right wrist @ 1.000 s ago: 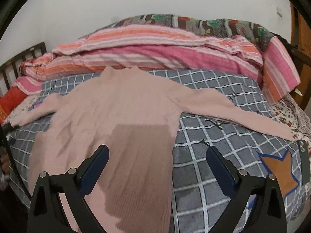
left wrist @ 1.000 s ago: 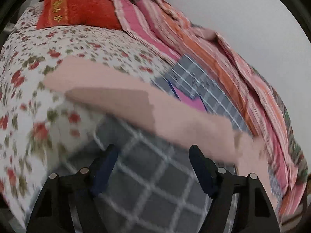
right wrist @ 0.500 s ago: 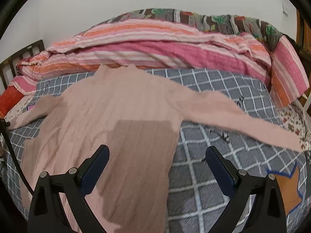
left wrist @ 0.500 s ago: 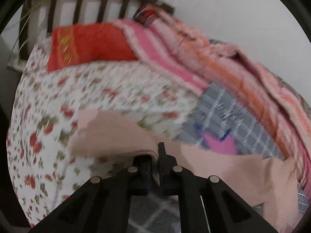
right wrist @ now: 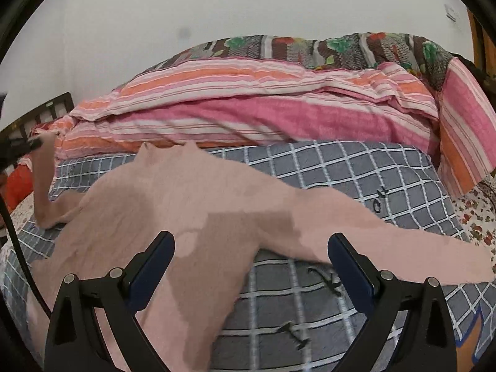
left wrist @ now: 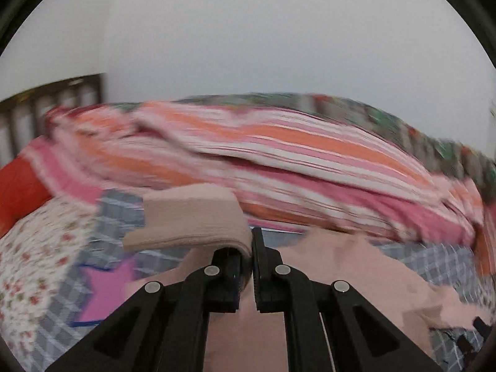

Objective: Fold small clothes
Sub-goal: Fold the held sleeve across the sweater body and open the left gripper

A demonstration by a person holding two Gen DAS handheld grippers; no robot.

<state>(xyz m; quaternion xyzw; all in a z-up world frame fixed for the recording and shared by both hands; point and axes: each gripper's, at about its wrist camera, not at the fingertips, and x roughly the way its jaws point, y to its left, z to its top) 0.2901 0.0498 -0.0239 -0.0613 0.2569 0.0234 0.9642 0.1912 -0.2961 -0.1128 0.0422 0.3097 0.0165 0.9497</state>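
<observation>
1. My left gripper [left wrist: 250, 249] is pinched tight on the cuff end of the pink sweater's sleeve [left wrist: 189, 220]; the knit folds over my left finger [left wrist: 229, 266] and sticks out to the left, lifted clear of the bed.
2. From the right wrist view, that same left gripper [right wrist: 29, 145] shows at the far left edge, holding the sleeve up so it hangs in a steep line down to the sweater's shoulder.
3. My right gripper [right wrist: 251, 266] is spread wide, holding nothing. Its two blue-padded fingers [right wrist: 152, 266] hover over the sweater's lower body, one over the knit and the other over the second sleeve where it meets the blanket. I cannot tell whether they touch the fabric.
4. The pink sweater [right wrist: 173, 217] lies flat on the grey checked blanket [right wrist: 356, 173], collar toward the wall, its other sleeve stretched out to the right.
5. Writing: I can read no words or brand anywhere; small dark stitched marks [right wrist: 379, 200] sit on the blanket, unreadable.
6. Count: one sweater, two sleeves, one grey checked blanket, one striped pink-and-orange quilt [right wrist: 248, 105] heaped behind, one red pillow [left wrist: 18, 189], one floral sheet [left wrist: 40, 248], one pink star patch [left wrist: 108, 288].
</observation>
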